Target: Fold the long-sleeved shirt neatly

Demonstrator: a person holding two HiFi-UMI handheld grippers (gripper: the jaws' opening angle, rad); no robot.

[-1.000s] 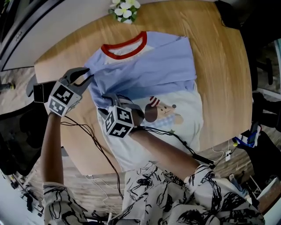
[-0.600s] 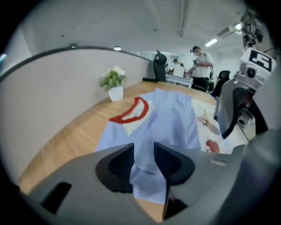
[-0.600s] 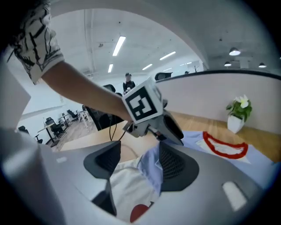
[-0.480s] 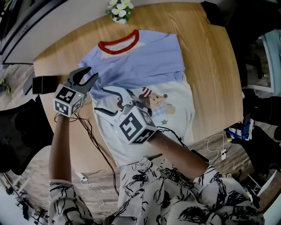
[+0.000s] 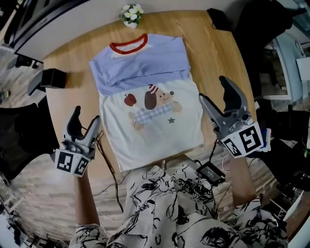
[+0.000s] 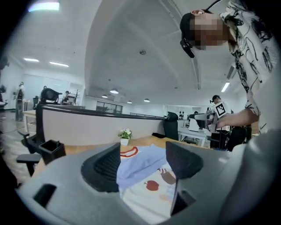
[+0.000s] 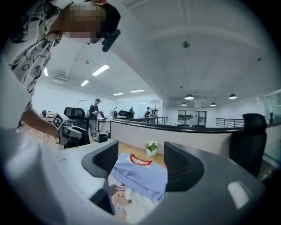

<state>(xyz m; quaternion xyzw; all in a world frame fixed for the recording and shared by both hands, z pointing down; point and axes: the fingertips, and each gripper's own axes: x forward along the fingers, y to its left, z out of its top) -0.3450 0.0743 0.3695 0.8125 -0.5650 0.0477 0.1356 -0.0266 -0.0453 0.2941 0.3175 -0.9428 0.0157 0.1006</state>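
Note:
The long-sleeved shirt (image 5: 147,99) lies flat on the round wooden table (image 5: 220,58), red collar at the far side. Its blue sleeves are folded across the chest above the dog print. My left gripper (image 5: 86,116) hovers off the shirt's near-left corner, open and empty. Right of the shirt, my right gripper (image 5: 214,89) hangs above the table, also open with nothing in it. Both sets of jaws have just been opening. In the left gripper view the shirt (image 6: 145,184) shows beyond the open left gripper (image 6: 142,165); in the right gripper view the shirt (image 7: 140,176) lies beyond the right gripper (image 7: 141,165).
A small pot of white flowers (image 5: 131,13) stands at the table's far edge. A black box (image 5: 53,77) sits at the left edge and a dark object (image 5: 219,19) at the far right. Cables and a black adapter (image 5: 210,170) lie at the near edge.
Both grippers have left the shirt and risen: the left drew back to the near left, the right swung out to the right. Their jaws stand wider. The sleeve now lies flat across the chest.

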